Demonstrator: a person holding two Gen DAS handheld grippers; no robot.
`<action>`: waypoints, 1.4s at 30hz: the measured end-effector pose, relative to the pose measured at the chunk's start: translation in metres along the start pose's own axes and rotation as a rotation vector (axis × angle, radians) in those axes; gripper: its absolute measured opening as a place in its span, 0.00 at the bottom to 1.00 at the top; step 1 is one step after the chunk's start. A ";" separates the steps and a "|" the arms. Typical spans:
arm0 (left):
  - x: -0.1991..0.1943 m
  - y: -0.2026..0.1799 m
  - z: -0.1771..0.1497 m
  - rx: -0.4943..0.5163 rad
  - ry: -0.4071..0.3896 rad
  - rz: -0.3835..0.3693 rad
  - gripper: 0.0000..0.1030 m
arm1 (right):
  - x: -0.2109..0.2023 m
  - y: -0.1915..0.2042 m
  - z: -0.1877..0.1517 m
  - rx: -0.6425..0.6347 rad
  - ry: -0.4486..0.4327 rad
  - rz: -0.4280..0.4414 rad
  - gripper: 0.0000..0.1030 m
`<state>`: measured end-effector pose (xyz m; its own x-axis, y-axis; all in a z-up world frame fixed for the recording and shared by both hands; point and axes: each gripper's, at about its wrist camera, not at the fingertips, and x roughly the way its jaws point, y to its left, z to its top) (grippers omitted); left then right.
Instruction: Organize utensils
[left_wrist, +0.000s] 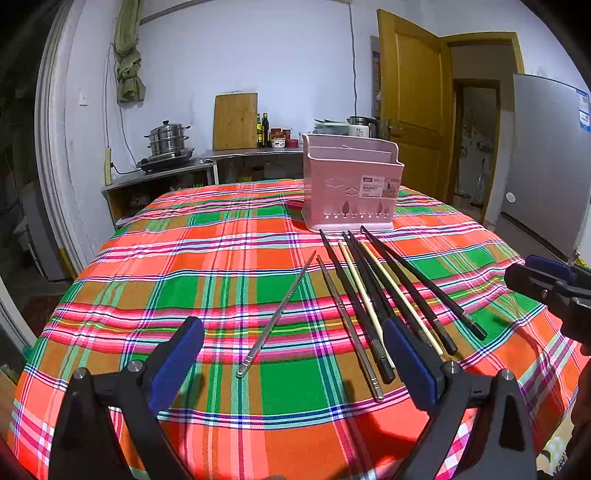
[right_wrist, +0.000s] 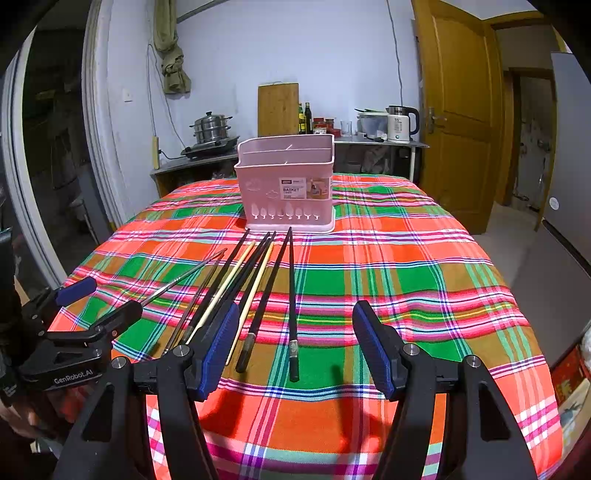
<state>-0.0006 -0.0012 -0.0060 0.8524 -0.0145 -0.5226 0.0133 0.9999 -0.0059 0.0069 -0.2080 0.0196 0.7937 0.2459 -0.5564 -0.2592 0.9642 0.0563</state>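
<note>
A pink utensil basket (left_wrist: 351, 184) (right_wrist: 288, 184) stands upright at the far side of the plaid table. In front of it lie several chopsticks: black ones (left_wrist: 406, 280) (right_wrist: 291, 295), cream ones (left_wrist: 360, 291) (right_wrist: 255, 291) and two metal ones (left_wrist: 277, 317) (right_wrist: 184, 277). My left gripper (left_wrist: 295, 365) is open and empty, hovering over the near ends of the metal and black chopsticks; it also shows in the right wrist view (right_wrist: 99, 299). My right gripper (right_wrist: 295, 347) is open and empty over the near end of the rightmost black chopstick; it also shows in the left wrist view (left_wrist: 546, 284).
The plaid cloth (left_wrist: 184, 288) (right_wrist: 424, 280) covers the table. Behind it a metal counter (left_wrist: 221, 155) carries a steamer pot (left_wrist: 168, 138), cutting board, bottles and a kettle (right_wrist: 400, 123). A wooden door (right_wrist: 458, 110) and a fridge (left_wrist: 546, 158) stand at right.
</note>
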 end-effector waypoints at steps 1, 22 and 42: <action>0.000 0.000 0.000 0.000 -0.001 0.000 0.96 | 0.000 0.000 0.000 0.000 -0.001 -0.001 0.63; -0.002 0.000 0.001 0.001 0.000 0.000 0.96 | -0.002 0.000 0.002 -0.002 -0.002 -0.003 0.63; -0.002 0.000 0.001 0.001 0.001 0.001 0.96 | -0.003 0.000 0.000 -0.003 -0.001 -0.003 0.63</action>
<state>-0.0016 -0.0015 -0.0043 0.8518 -0.0132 -0.5237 0.0129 0.9999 -0.0043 0.0050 -0.2090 0.0213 0.7951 0.2432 -0.5556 -0.2585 0.9646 0.0523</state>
